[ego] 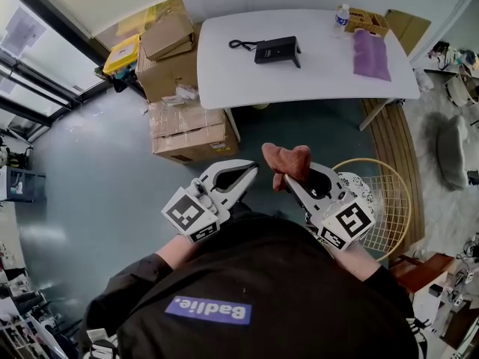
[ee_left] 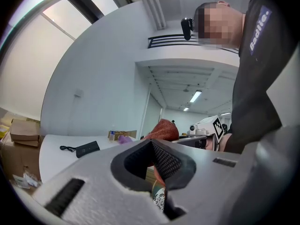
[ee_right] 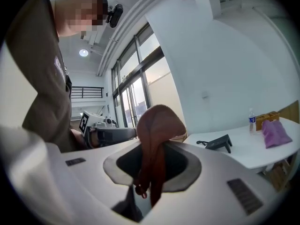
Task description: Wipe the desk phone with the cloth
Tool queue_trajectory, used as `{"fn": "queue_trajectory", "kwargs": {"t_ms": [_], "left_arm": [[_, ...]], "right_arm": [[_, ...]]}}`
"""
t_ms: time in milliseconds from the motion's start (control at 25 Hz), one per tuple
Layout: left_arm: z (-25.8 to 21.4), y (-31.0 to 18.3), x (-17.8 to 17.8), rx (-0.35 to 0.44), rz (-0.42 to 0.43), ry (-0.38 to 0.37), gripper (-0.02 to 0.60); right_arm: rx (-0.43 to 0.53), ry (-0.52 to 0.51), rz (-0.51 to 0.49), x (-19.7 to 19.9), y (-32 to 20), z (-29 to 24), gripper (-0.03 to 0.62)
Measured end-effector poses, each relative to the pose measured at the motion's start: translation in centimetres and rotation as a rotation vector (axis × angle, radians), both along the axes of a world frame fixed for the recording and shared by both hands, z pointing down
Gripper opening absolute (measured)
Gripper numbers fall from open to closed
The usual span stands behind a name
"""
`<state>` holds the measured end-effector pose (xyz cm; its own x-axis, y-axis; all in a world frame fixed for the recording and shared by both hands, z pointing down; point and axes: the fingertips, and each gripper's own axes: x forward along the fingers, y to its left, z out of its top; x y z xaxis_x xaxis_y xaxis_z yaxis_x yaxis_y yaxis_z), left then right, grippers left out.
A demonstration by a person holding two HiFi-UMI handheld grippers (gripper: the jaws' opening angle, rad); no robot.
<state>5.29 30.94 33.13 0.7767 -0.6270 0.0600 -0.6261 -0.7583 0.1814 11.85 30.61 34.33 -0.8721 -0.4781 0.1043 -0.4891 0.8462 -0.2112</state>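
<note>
Desk phone (ego: 277,51), black with its cord curled to one side, sits toward the far side of the white surface (ego: 299,84), well apart from the person, who stands back on the grey floor.

Cardboard boxes (ego: 187,129) are stacked beside the surface's left end. A round wire basket (ego: 385,200) stands near the person's right side.

On the surface's right end lies a purple cloth (ego: 370,54), with a yellow carton (ego: 368,21) and a small water bottle (ego: 342,15) behind it.

Both tools are held close to the body. The right tongs (ego: 290,176) are pinched on a reddish-brown cloth (ego: 287,159); the right gripper view shows it clamped in the middle, bunching above the tips and trailing down behind them.

The left tongs (ego: 253,169) look pressed together at the tips with nothing between them, as far as the left gripper view lets me judge.

By my reading the wiping has not begun. The cloth is in hand, which is the only part done, and nothing touches the phone. What is left is to step up to the surface, bring the cloth onto the phone and rub it over. The free left tongs could steady the phone meanwhile.
</note>
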Motion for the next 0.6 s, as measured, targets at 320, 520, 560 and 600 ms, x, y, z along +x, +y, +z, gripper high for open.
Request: {"fn": "queue_trajectory", "kwargs": {"t_ms": [320, 520, 560, 600], "left_arm": [[0.2, -5.1, 1.1, 0.001, 0.037, 0.019, 0.009], [0.7, -10.7, 0.8, 0.006, 0.095, 0.046, 0.009], [0.7, -12.0, 0.4, 0.005, 0.108, 0.049, 0.009], [0.7, -13.3, 0.1, 0.002, 0.123, 0.051, 0.009]], "right_arm": [[-0.018, 0.006, 0.056, 1.7, -4.4, 0.5, 0.089], [-0.012, 0.030, 0.106, 0.9, -9.6, 0.9, 0.089], [-0.013, 0.030, 0.122, 0.6, -10.8, 0.9, 0.089], [-0.015, 0.032, 0.138, 0.3, -12.1, 0.8, 0.089]]}}
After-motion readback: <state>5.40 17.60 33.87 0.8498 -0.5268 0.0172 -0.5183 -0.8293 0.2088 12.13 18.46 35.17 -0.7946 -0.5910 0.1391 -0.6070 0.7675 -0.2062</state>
